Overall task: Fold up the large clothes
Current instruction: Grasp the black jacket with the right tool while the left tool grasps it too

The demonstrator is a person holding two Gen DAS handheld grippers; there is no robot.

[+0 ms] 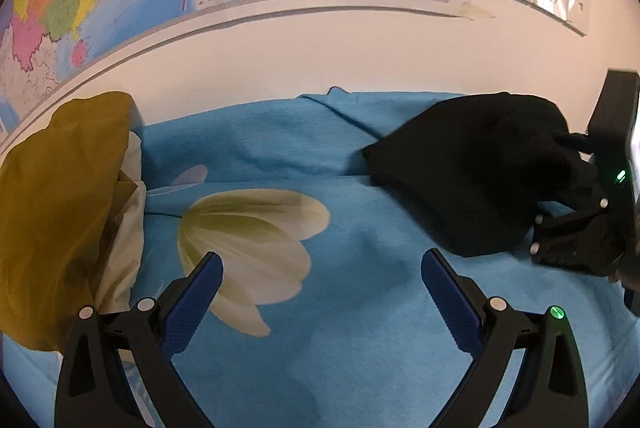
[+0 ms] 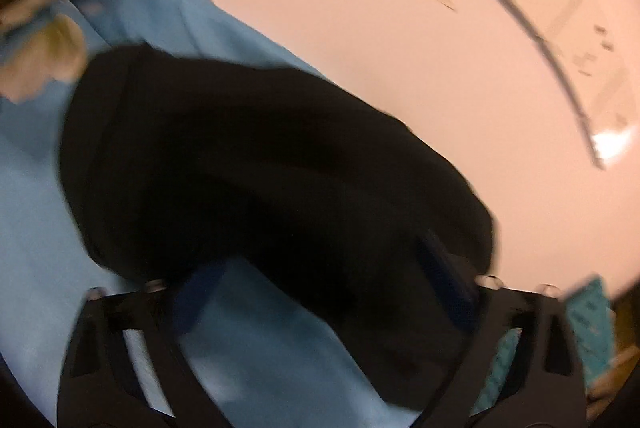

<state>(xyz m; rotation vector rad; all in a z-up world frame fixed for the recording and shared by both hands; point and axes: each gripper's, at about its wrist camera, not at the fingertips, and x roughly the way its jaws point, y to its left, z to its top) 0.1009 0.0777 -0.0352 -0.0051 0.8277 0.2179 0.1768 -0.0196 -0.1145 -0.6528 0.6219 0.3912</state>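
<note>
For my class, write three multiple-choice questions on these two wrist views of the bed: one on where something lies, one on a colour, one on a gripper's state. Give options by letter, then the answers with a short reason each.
1. Where does the black garment lie on the blue bedsheet?
A. Near the wall, on the right of the left wrist view
B. On top of the mustard-yellow cloth
C. Between the fingers of the left hand-held gripper

2. What colour is the flower print on the bedsheet?
A. Red
B. Cream with pale green
C. Purple

3. How does the left hand-held gripper stand?
A. Shut on the garment
B. Shut on nothing
C. Open, with only sheet between its fingers

Answers:
1 A: the garment sits by the wall at right, far from the mustard-yellow cloth.
2 B: the petals are cream shaded green.
3 C: its blue pads stand wide apart over bare sheet.
</note>
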